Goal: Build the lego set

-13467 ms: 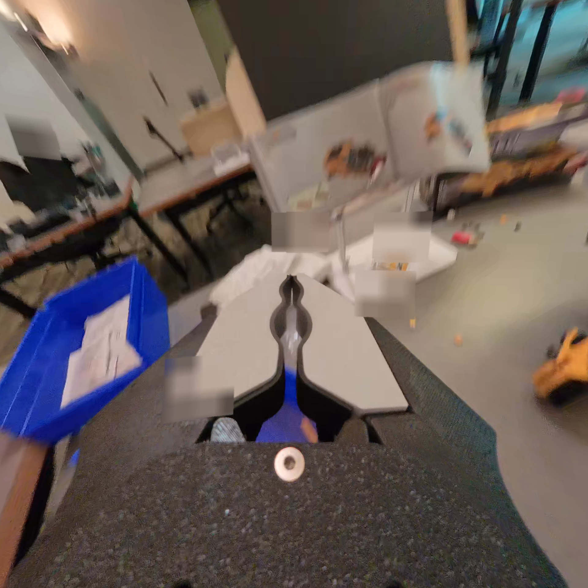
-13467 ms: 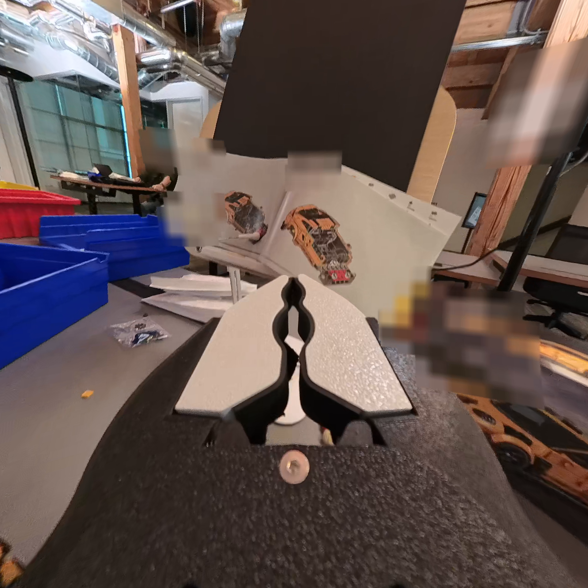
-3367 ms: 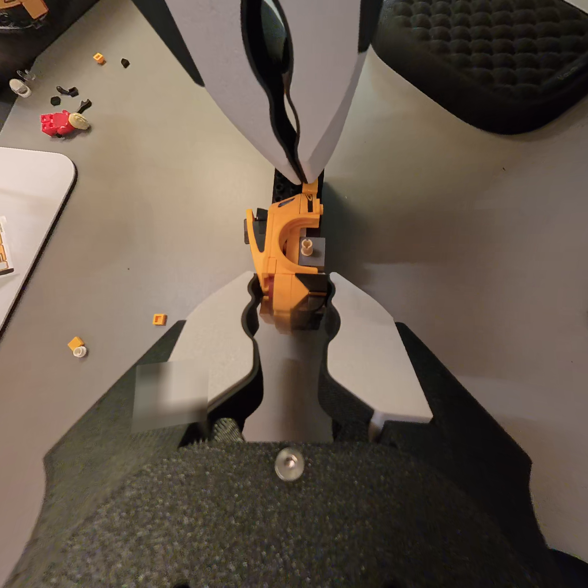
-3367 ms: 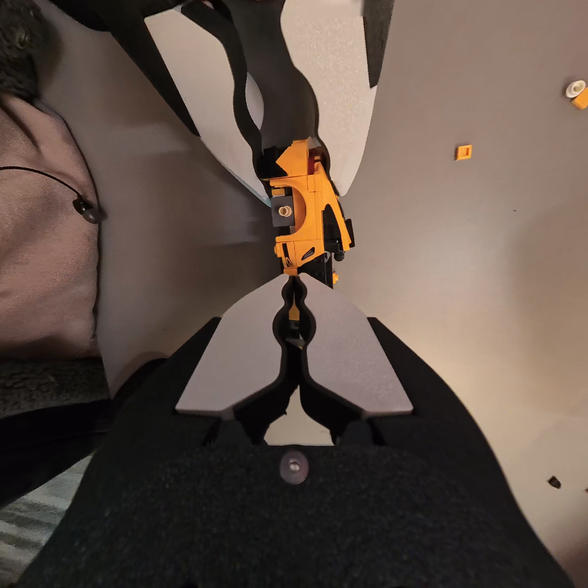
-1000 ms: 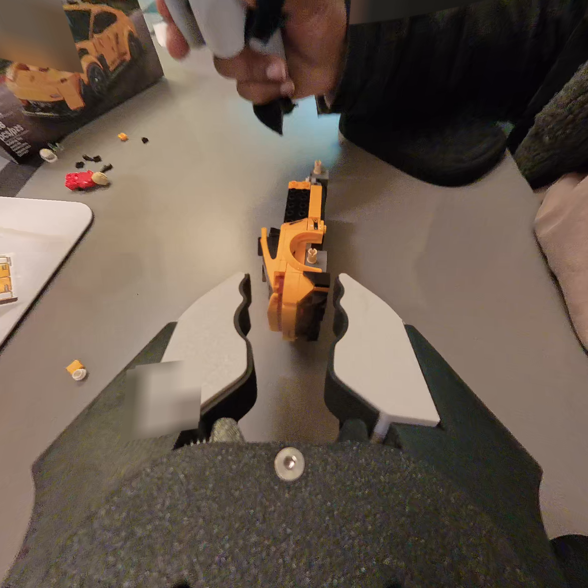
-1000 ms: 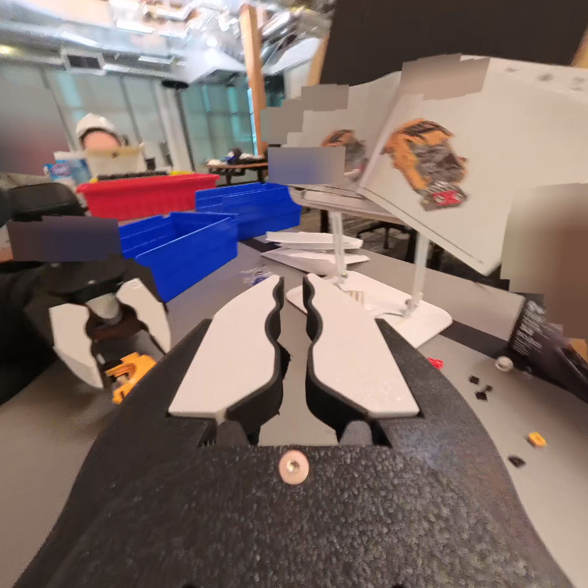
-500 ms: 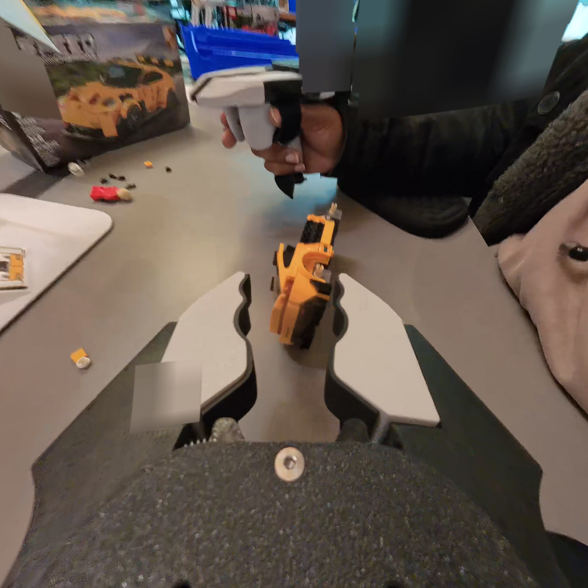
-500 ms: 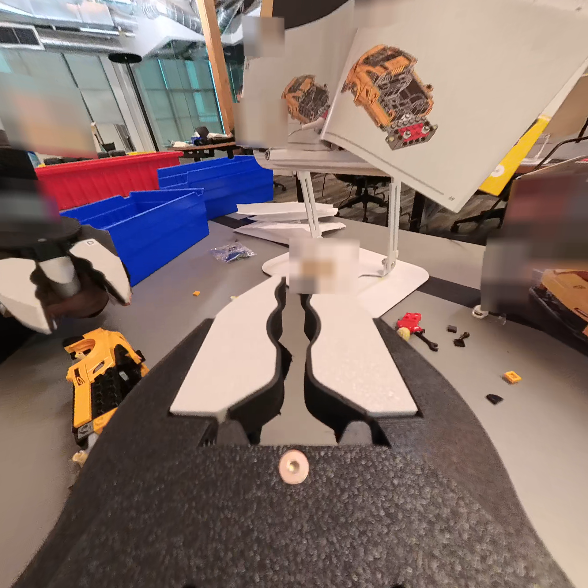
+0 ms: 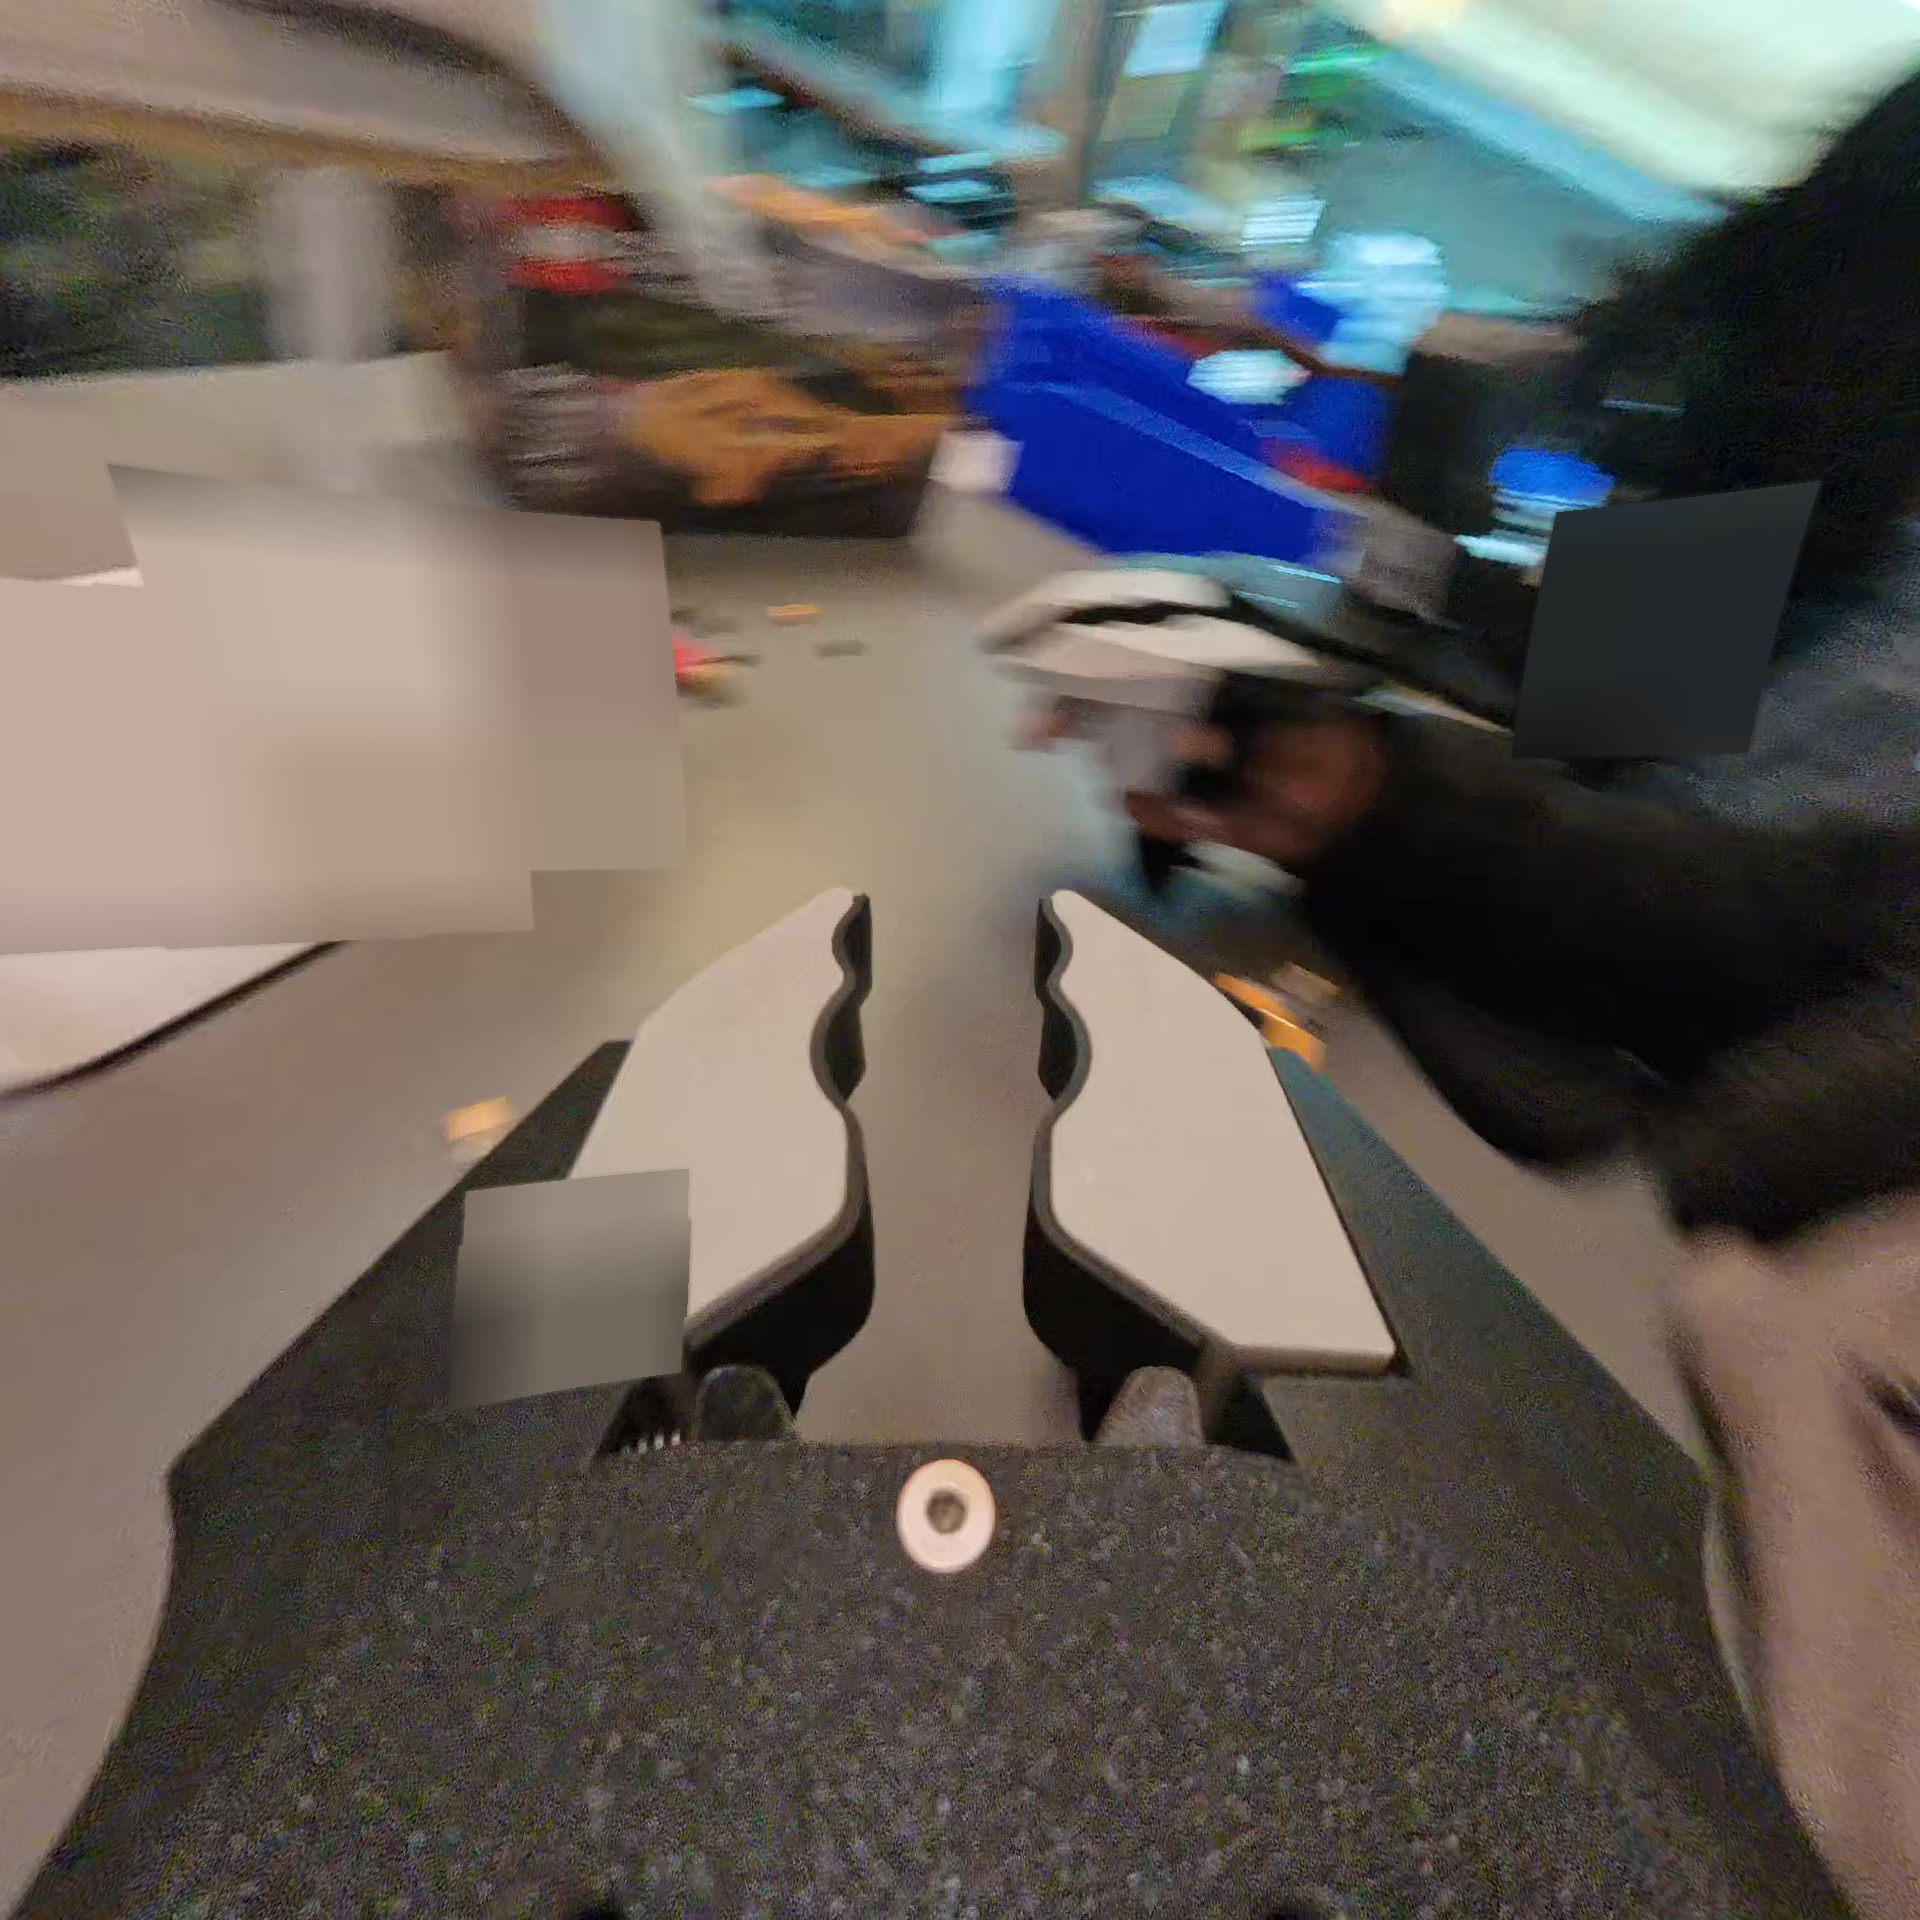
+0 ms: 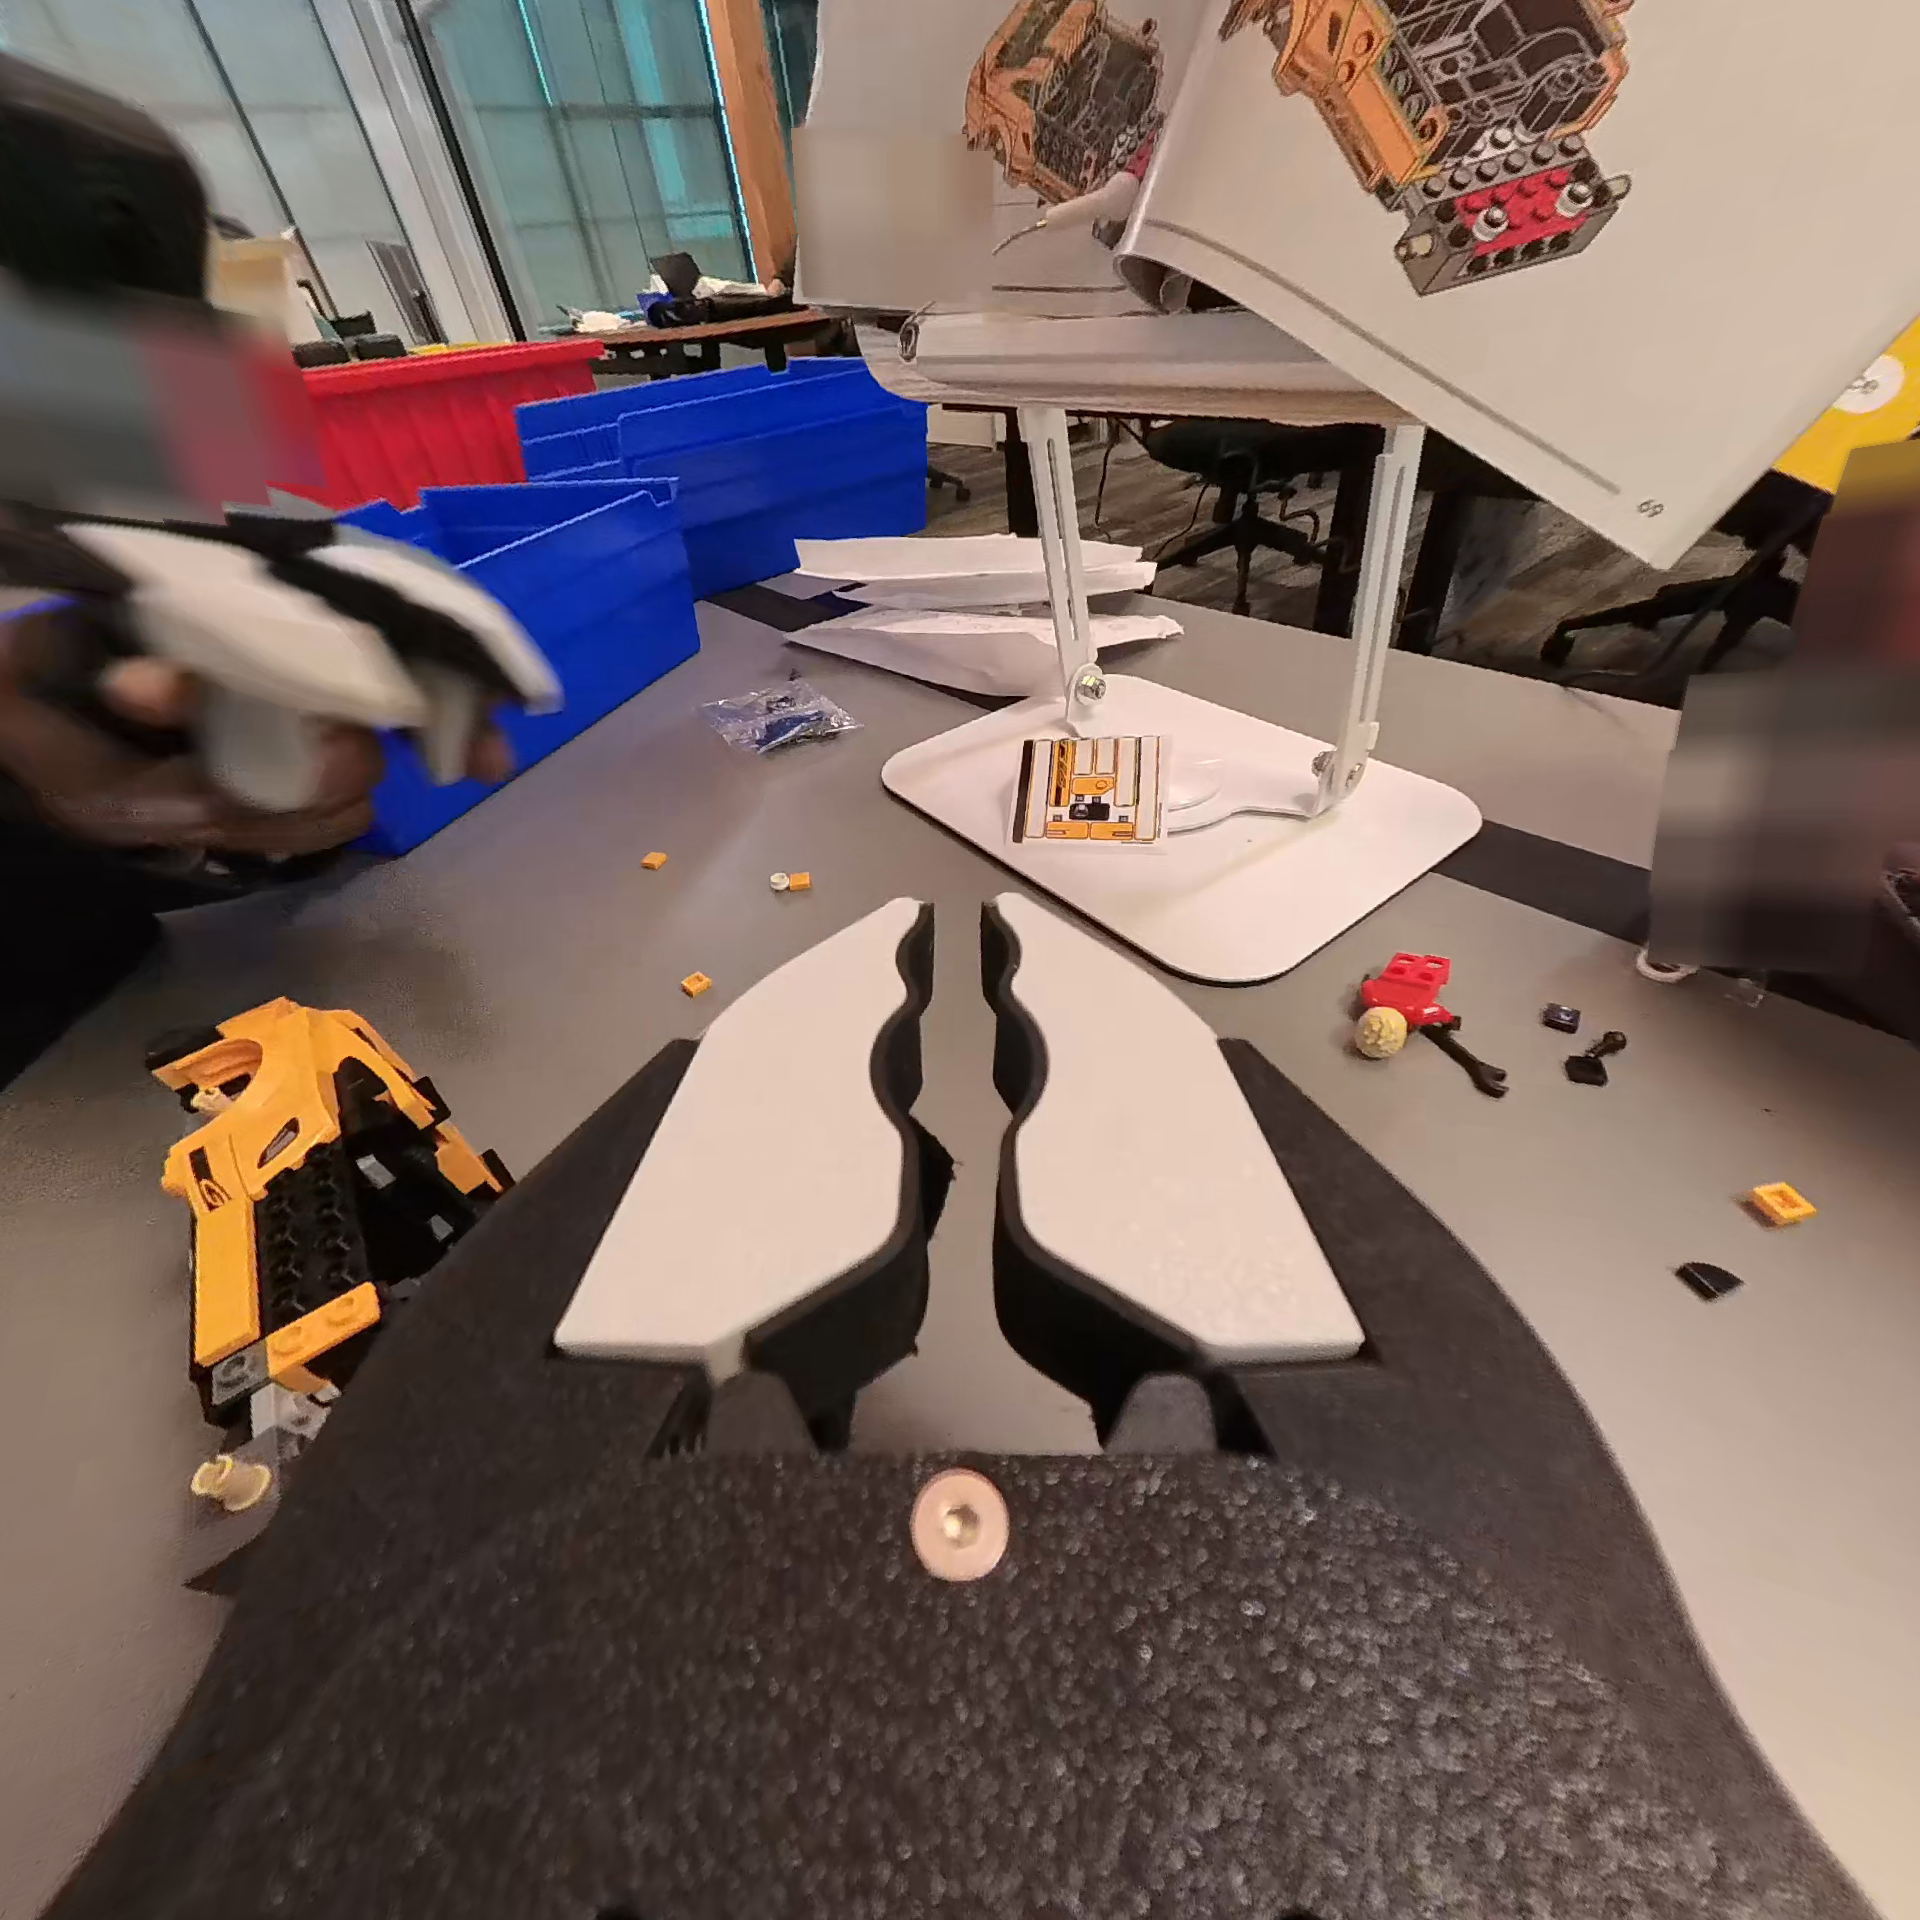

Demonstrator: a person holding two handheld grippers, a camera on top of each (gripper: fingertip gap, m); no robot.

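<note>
Blue bins (image 10: 582, 582) and red bin (image 10: 436, 416), contents hidden.

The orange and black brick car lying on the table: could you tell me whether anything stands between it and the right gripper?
Nothing visible does. The brick car lies on the grey table left of the right gripper, whose narrowly parted jaws hold nothing. Only bare tabletop separates them; the nearest loose piece, a small orange tile, lies beyond that gap.
</note>
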